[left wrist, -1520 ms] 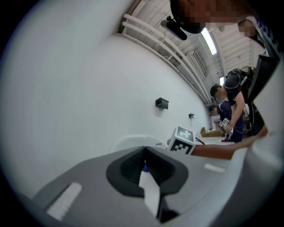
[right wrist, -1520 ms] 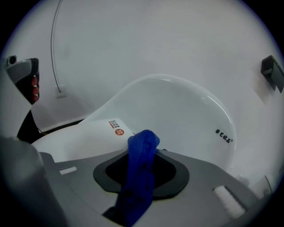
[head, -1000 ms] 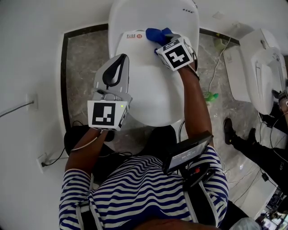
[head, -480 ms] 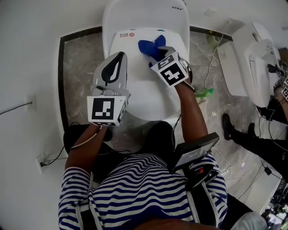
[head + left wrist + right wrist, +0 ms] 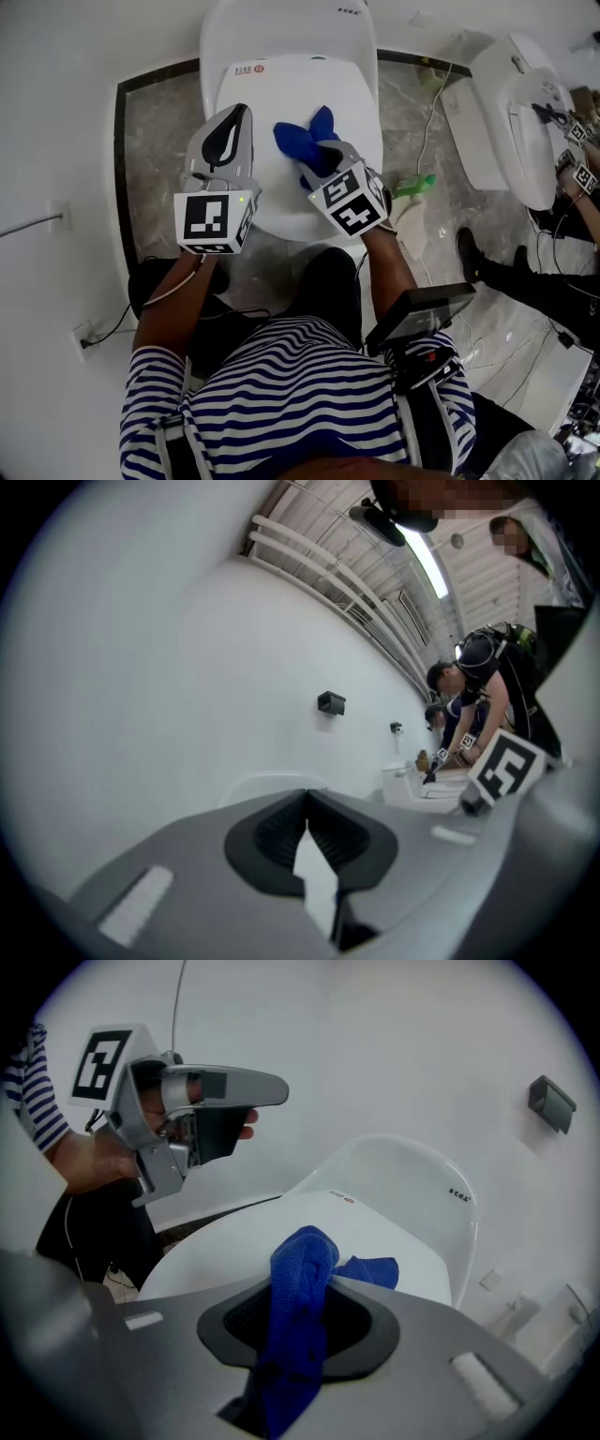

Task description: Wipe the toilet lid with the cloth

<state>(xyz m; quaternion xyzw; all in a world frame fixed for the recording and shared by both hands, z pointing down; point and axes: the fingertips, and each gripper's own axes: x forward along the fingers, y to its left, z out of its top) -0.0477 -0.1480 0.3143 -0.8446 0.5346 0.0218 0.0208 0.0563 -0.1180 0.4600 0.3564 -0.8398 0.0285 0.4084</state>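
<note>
The white toilet lid [image 5: 253, 94] is closed, with a small red-marked label at its back edge. A blue cloth [image 5: 305, 142] lies bunched on the middle of the lid, and my right gripper [image 5: 317, 159] is shut on it. In the right gripper view the blue cloth [image 5: 298, 1288] runs up between the jaws and spills onto the toilet lid [image 5: 225, 1241]. My left gripper [image 5: 230, 122] hovers over the lid's left edge, jaws shut and holding nothing. In the left gripper view my left gripper [image 5: 307, 803] points at the white wall.
The white cistern [image 5: 286, 28] stands behind the lid. Grey marble floor [image 5: 155, 131] with a dark border surrounds the toilet. A second white toilet [image 5: 520, 112] stands at the right, with a person's legs [image 5: 525, 272] and cables nearby. A green object [image 5: 412, 186] lies right of the bowl.
My right gripper has dragged the blue cloth from the lid's back right corner toward the middle and front. The left gripper has stayed by the lid's left edge.
</note>
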